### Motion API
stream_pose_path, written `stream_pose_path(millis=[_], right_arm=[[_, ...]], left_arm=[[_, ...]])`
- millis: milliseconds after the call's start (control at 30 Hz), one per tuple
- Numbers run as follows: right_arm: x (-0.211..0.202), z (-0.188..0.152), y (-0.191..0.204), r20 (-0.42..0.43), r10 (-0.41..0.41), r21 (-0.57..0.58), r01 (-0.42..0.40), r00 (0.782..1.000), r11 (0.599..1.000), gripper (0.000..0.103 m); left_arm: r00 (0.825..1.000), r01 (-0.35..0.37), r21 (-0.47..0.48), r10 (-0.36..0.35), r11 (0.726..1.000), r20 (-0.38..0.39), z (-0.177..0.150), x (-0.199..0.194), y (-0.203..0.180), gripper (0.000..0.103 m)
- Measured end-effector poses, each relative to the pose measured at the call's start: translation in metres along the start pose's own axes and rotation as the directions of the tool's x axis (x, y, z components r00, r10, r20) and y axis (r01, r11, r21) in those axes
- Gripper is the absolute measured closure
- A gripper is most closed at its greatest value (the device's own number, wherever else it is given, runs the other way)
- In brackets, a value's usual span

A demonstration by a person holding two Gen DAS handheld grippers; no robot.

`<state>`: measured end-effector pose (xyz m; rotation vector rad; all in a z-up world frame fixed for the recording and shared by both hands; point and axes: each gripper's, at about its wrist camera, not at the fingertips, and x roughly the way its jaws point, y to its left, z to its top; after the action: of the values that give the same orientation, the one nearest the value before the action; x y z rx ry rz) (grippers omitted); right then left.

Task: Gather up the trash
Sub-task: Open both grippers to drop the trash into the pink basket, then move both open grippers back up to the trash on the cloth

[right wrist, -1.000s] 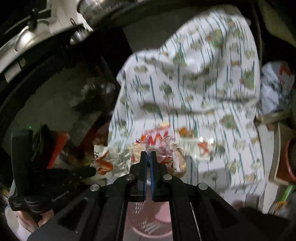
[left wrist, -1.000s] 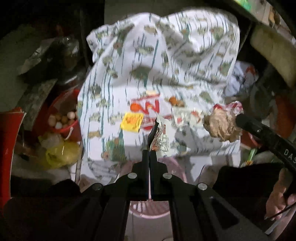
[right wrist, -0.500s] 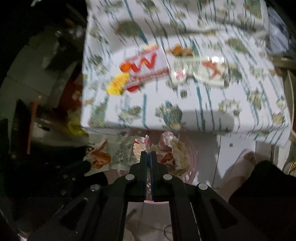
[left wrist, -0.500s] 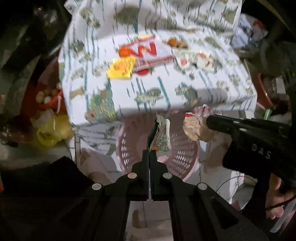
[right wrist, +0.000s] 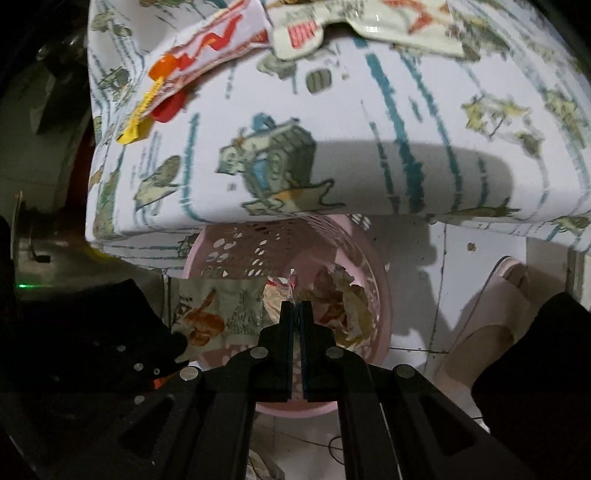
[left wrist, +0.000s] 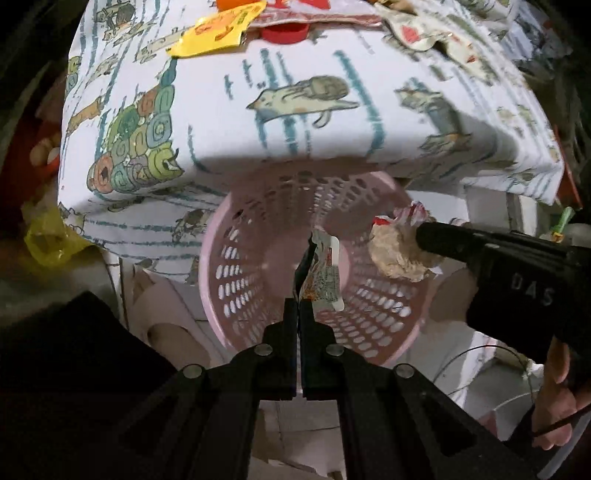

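- My left gripper pointed almost straight down over the mouth of the pink perforated basket, its jaws pressed together on the lower edge of a flat printed sachet that stood up from the tips, inside the basket's opening as I saw it.
- In the right wrist view that same sachet hung to the left of my other tool, in front of the basket's near-left rim.
- My right gripper was tilted steeply down, jaws closed on a crumpled paper wrapper with red print; the wad sat over the basket's interior.
- From the left wrist camera, the right gripper came in level from the right edge, the crumpled paper wrapper bunched at its tip above the basket's right wall, and the holding hand showed low at the frame's right.
- The table with the patterned cloth stood just behind the basket, and on it lay a yellow wrapper and a white-and-red packet.
- A foot in a pale slipper rested on the floor tiles, right of the basket.
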<state>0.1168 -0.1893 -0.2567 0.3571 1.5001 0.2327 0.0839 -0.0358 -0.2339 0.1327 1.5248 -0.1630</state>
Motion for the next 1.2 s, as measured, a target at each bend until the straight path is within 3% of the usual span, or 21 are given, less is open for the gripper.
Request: stream_pose_path(millis=[167, 267, 300, 333, 400, 633, 967, 1100, 1200], right_arm=[[0.019, 0.005, -0.015, -0.008, -0.015, 0.052, 0.016, 1.000, 0.999, 0.099], [0.024, 0.005, -0.021, -0.025, -0.014, 0.080, 0.016, 1.000, 0.997, 0.096], [0.025, 0.005, -0.022, -0.024, -0.020, 0.086, 0.022, 0.999, 0.996, 0.082], [0.024, 0.005, -0.023, -0.018, -0.040, 0.093, 0.042, 0.999, 0.995, 0.053], [0.017, 0.004, -0.022, 0.020, -0.093, 0.102, 0.091, 0.995, 0.991, 0.027], [-0.008, 0.005, -0.015, 0.078, -0.117, 0.090, 0.110, 0.990, 0.990, 0.027], [-0.074, 0.004, 0.019, 0.259, -0.128, 0.001, 0.133, 0.957, 0.991, 0.028], [-0.104, 0.004, 0.028, 0.334, -0.140, -0.026, 0.158, 0.932, 0.987, 0.028], [-0.130, 0.014, 0.037, 0.376, -0.158, -0.060, 0.194, 0.913, 0.979, 0.028]], left_arm=[[0.999, -0.035, 0.029, 0.034, 0.999, 0.030, 0.001, 0.008, 0.000, 0.101], [1.000, -0.024, 0.008, 0.024, 1.000, 0.008, 0.004, 0.016, 0.003, 0.084], [1.000, -0.030, 0.002, 0.030, 1.000, 0.003, 0.004, 0.017, 0.004, 0.067], [0.999, -0.038, -0.002, 0.038, 0.999, 0.008, 0.004, 0.016, 0.005, 0.052], [0.998, -0.054, 0.000, 0.054, 0.999, 0.020, 0.005, 0.013, 0.004, 0.050], [0.999, -0.050, -0.037, 0.050, 0.998, 0.010, 0.004, 0.004, 0.011, 0.044], [0.991, -0.018, -0.079, 0.028, 0.997, 0.132, 0.005, -0.051, 0.025, 0.041], [0.973, -0.042, -0.082, 0.059, 0.996, 0.222, 0.018, -0.090, 0.036, 0.032], [0.951, -0.062, -0.075, 0.082, 0.995, 0.297, 0.036, -0.124, 0.049, 0.019]])
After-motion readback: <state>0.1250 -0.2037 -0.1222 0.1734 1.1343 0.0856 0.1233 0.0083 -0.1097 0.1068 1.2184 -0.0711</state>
